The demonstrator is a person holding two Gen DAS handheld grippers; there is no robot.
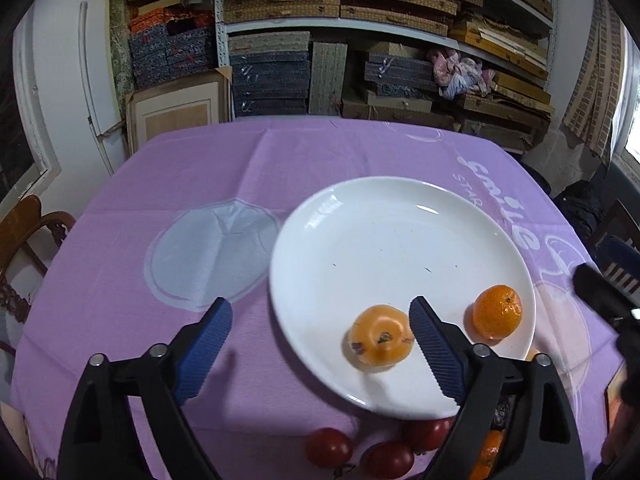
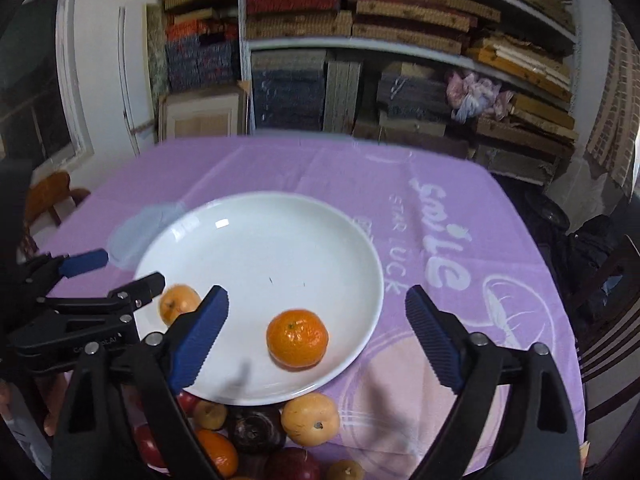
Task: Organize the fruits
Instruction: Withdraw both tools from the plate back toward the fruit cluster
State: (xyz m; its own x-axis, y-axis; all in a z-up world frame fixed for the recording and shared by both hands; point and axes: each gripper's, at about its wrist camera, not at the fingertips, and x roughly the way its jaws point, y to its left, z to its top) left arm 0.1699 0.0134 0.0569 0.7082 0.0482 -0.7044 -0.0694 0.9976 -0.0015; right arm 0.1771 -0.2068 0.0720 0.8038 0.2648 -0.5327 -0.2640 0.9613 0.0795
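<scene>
A white plate (image 1: 380, 216) (image 2: 280, 224) sits on the purple tablecloth. On its near part lie a pale orange persimmon-like fruit (image 1: 380, 336) (image 2: 178, 303) and a mandarin (image 1: 497, 312) (image 2: 297, 339). My left gripper (image 1: 320, 344) is open and empty, its right finger beside the pale fruit. It also shows at the left of the right wrist view (image 2: 120, 276). My right gripper (image 2: 316, 336) is open and empty, hovering with the mandarin between its fingers' line. A pile of loose fruits (image 2: 276, 436) (image 1: 384, 452) lies at the near table edge.
A round white print (image 1: 212, 252) marks the cloth left of the plate. Shelves of stacked boxes (image 1: 360, 40) stand behind the table. A wooden chair (image 1: 28, 232) is at the left, another chair (image 2: 608, 300) at the right.
</scene>
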